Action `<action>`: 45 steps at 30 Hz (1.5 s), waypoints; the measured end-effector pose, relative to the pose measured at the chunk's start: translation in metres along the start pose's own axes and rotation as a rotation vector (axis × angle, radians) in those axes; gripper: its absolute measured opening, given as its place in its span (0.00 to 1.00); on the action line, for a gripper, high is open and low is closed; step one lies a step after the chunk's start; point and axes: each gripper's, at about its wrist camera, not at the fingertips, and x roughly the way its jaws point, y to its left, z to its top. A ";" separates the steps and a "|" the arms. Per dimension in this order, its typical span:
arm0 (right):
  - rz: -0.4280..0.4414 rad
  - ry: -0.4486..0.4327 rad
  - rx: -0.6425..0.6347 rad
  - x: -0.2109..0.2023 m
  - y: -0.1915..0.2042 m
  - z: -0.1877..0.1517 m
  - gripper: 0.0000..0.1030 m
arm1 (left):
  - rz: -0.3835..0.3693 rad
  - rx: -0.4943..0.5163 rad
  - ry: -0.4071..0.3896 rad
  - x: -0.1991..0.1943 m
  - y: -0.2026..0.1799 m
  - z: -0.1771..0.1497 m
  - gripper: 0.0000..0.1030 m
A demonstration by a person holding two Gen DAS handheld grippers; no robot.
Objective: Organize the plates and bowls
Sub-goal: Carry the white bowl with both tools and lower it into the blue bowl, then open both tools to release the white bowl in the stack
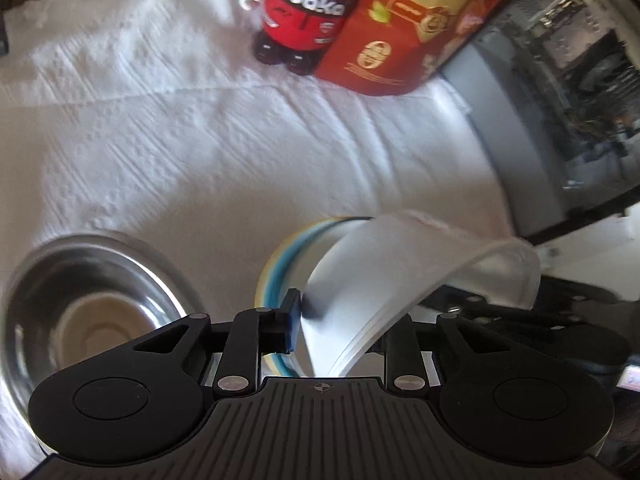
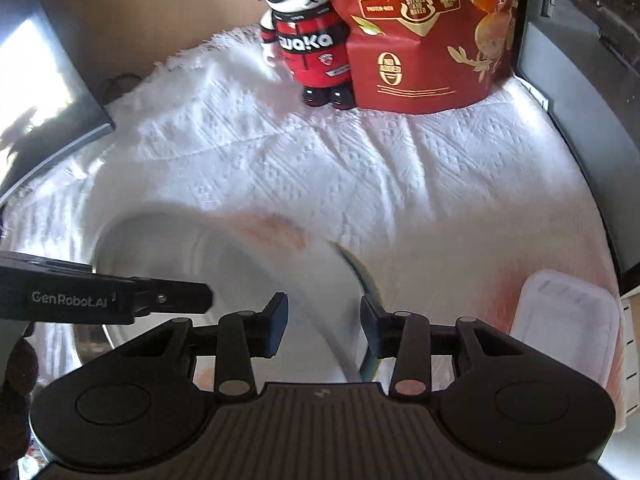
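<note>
In the left wrist view my left gripper (image 1: 336, 330) is shut on the rim of a white plate (image 1: 400, 276), held tilted above a plate with a blue and yellow rim (image 1: 276, 272). A steel bowl (image 1: 80, 304) lies on the white cloth at the lower left. In the right wrist view my right gripper (image 2: 324, 328) is open and empty, its fingers on either side of the tilted white plate (image 2: 256, 264), blurred. The left gripper (image 2: 120, 300) reaches in from the left. A dark-rimmed plate edge (image 2: 360, 276) shows below it.
A red and white bear figure (image 2: 308, 48) and a red egg snack bag (image 2: 432, 40) stand at the back of the cloth. A white plastic container (image 2: 568, 328) lies at the right. A grey appliance (image 1: 540, 128) borders the right edge.
</note>
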 end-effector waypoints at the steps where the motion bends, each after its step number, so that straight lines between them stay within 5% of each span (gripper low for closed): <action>1: -0.006 0.000 -0.003 0.003 0.000 0.002 0.39 | 0.015 0.012 -0.008 0.000 0.000 0.001 0.23; 9: -0.029 -0.038 0.024 0.006 -0.014 0.015 0.39 | -0.003 0.089 0.032 -0.002 -0.001 -0.004 0.24; 14: 0.004 -0.021 0.066 0.013 -0.021 0.018 0.39 | -0.099 0.018 -0.004 -0.014 0.005 0.002 0.26; 21: 0.040 0.025 0.024 0.000 -0.015 -0.001 0.40 | -0.064 0.018 0.037 -0.013 0.010 -0.004 0.25; 25: 0.066 0.058 0.032 -0.003 -0.012 -0.010 0.42 | -0.117 0.003 0.056 -0.017 0.009 -0.009 0.26; 30: 0.083 -0.004 0.046 -0.016 -0.013 -0.002 0.43 | -0.101 0.009 0.025 -0.025 0.002 -0.008 0.28; 45: 0.022 0.004 0.021 -0.008 -0.007 -0.011 0.43 | -0.041 -0.003 0.032 -0.017 0.010 -0.016 0.26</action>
